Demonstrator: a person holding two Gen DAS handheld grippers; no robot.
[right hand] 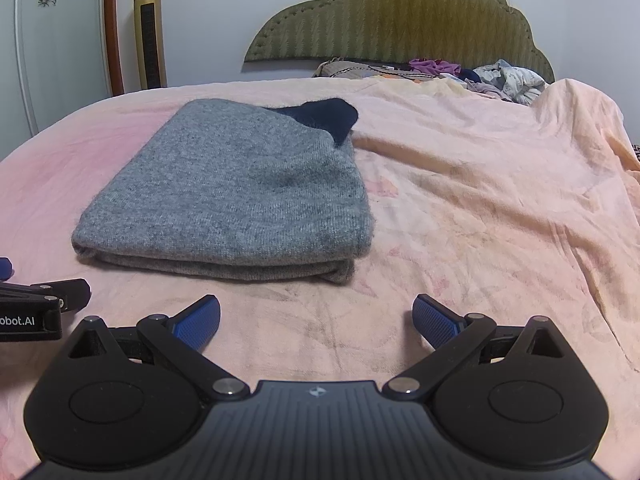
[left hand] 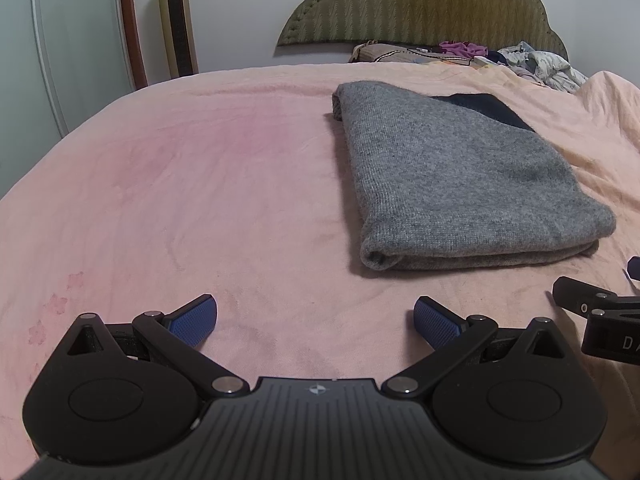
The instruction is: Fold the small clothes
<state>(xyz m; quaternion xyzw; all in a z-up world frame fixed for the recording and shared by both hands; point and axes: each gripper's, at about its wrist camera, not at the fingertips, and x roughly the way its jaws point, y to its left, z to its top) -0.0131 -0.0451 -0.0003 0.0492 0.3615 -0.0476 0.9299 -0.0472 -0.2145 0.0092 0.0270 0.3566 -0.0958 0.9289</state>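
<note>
A grey knit garment lies folded flat on the pink bedsheet, with a dark navy part showing at its far end. It also shows in the right wrist view, navy part at the back. My left gripper is open and empty, low over the sheet, near and left of the garment's front edge. My right gripper is open and empty, just in front of the garment's right front corner. Each gripper's side shows in the other view.
A pile of loose clothes and a pillow lie by the green headboard. A gold tower fan and a glass door stand at the left wall. The sheet is rumpled and raised at the right.
</note>
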